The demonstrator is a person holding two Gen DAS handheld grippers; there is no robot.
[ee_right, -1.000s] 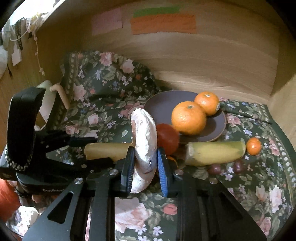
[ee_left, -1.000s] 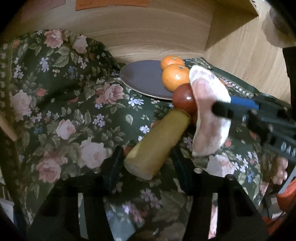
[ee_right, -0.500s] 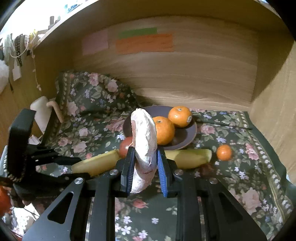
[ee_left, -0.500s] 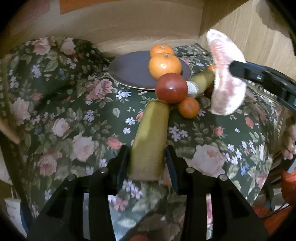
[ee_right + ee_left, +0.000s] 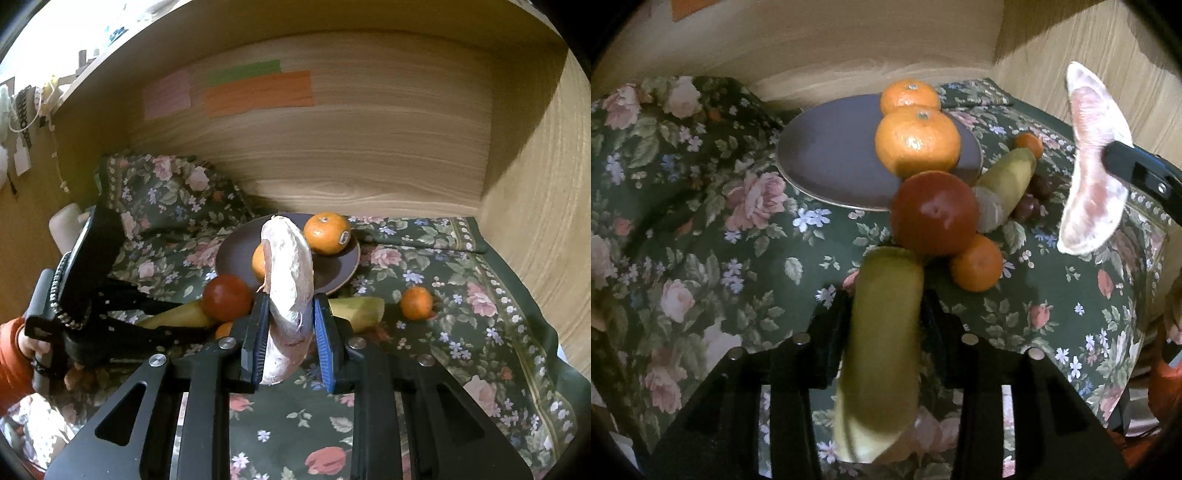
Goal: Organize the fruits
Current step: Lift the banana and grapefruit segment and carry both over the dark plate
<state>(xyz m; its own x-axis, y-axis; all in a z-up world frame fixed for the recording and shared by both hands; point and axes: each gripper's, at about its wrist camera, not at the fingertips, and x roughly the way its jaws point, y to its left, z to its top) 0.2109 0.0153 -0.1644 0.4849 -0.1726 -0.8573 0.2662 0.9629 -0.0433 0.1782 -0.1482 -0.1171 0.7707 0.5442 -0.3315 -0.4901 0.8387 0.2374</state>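
My left gripper (image 5: 886, 314) is shut on a yellow banana piece (image 5: 882, 350) and holds it above the floral cloth, in front of a red tomato (image 5: 934, 214). My right gripper (image 5: 290, 332) is shut on a pale pink pomelo wedge (image 5: 290, 280), held upright in the air; the wedge also shows in the left wrist view (image 5: 1093, 166). A dark purple plate (image 5: 831, 155) at the back holds two oranges (image 5: 918, 142). A second banana piece (image 5: 1008, 188) and a small mandarin (image 5: 977, 262) lie on the cloth beside the tomato.
Another small mandarin (image 5: 416, 302) lies to the right on the cloth (image 5: 480, 332). Dark grapes (image 5: 1027, 205) sit by the second banana piece. Wooden walls (image 5: 369, 147) close the back and right side. A white object (image 5: 64, 225) stands at the far left.
Both grippers have lifted and drawn back from the plate with their fruit. The banana piece has turned to point straight at the tomato. The pomelo wedge sits higher.
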